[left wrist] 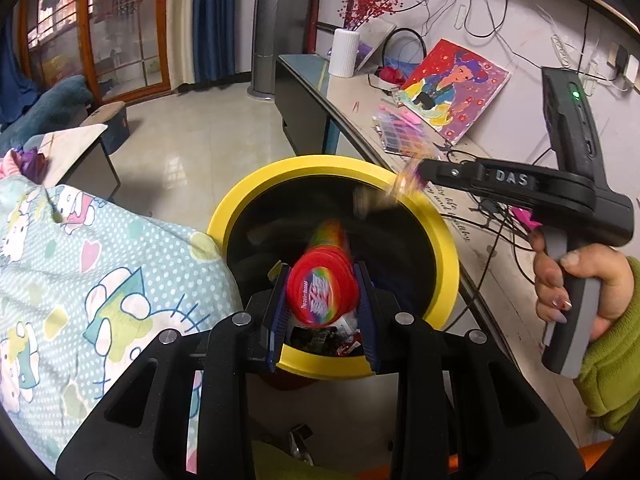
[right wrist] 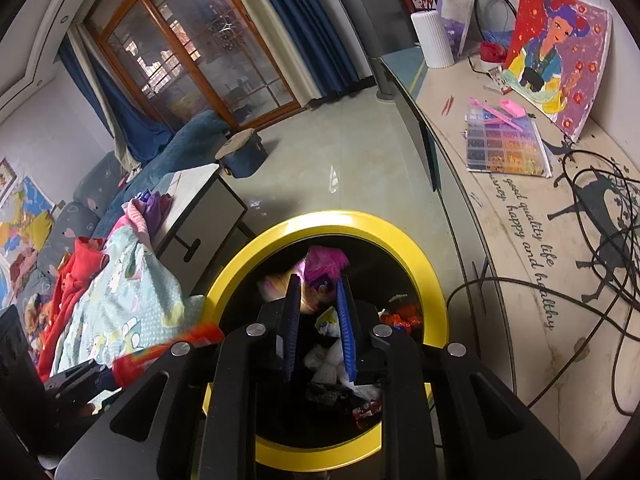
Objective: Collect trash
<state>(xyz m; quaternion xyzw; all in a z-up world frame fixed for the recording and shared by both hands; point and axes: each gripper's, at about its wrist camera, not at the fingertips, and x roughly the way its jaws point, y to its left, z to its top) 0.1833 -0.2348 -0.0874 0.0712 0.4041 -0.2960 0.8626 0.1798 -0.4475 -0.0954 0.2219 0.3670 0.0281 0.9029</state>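
One rigid tube (left wrist: 322,294), likely light and slick, sits clamped near its cap in the left gripper (left wrist: 323,300) over the bin (left wrist: 256,184). The right gripper (right wrist: 318,320) stands apart, with a blurred wrapper (right wrist: 310,302) between its fingers; contact cannot be told.

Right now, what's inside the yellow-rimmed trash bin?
The trash bin holds a purple wrapper, white crumpled paper and red wrappers. The right tongs hide whatever lies deeper.
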